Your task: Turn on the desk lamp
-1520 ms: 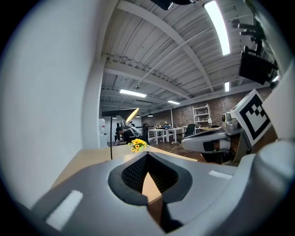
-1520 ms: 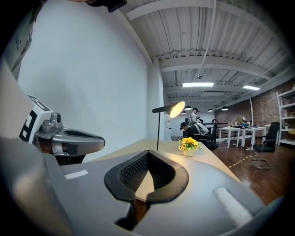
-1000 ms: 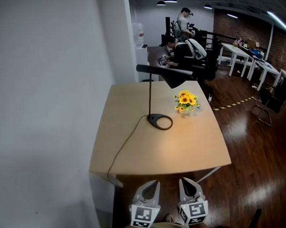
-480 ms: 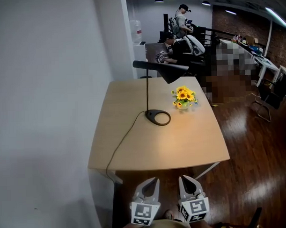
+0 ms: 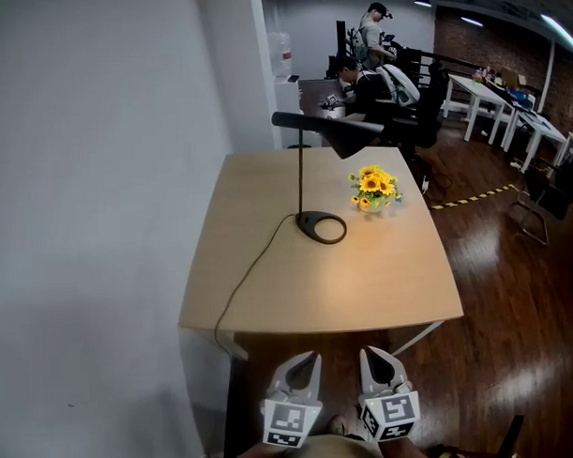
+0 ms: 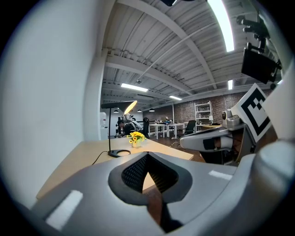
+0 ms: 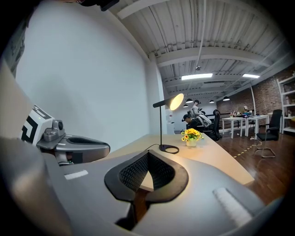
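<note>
A black desk lamp stands mid-table, with a round base and a slim pole. Its shade glows yellow in both gripper views, and a warm patch of light lies on the wood by the base. Its cord runs off the near left edge. My left gripper and right gripper hover side by side below the table's near edge, well short of the lamp. Both are shut with nothing between the pads.
A small pot of yellow flowers sits right of the lamp. The light wooden table stands against a white wall on the left. Dark wood floor lies to the right. People sit at desks far behind.
The head view has shifted slightly, so the table sits a little differently in frame. Both grippers stay shut in the same spot, and the lamp has not moved.
</note>
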A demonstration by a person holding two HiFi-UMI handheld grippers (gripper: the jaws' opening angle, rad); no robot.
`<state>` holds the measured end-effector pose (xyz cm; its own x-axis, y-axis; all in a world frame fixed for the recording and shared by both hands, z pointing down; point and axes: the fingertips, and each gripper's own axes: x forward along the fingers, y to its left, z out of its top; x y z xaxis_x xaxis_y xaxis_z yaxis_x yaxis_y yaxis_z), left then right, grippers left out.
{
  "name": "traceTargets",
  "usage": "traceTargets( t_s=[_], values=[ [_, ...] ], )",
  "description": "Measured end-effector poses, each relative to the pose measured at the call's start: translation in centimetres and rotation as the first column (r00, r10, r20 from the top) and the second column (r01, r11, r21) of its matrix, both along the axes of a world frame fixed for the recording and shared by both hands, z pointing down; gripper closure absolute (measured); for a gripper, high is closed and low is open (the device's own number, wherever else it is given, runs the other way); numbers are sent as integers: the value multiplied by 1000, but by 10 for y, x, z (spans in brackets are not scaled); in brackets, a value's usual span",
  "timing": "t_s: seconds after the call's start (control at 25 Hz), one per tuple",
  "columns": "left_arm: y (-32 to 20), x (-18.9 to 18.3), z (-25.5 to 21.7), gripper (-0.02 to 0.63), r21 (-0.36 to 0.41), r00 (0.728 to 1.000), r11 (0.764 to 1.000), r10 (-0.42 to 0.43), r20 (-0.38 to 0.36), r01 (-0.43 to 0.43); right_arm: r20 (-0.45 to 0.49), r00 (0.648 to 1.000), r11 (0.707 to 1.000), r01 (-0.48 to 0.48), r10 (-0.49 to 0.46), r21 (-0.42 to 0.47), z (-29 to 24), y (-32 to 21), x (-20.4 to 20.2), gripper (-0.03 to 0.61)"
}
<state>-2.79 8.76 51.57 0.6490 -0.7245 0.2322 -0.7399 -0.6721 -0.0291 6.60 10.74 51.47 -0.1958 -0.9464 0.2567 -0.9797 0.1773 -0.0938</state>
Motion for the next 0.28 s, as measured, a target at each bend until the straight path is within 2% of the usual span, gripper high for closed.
traceTargets(
  t_s=[0.28],
  values=[
    [3, 3, 1, 620, -7, 1000, 1000, -6, 9, 6, 8, 1000, 1000, 9, -9, -1, -1, 1, 3, 583]
  ],
)
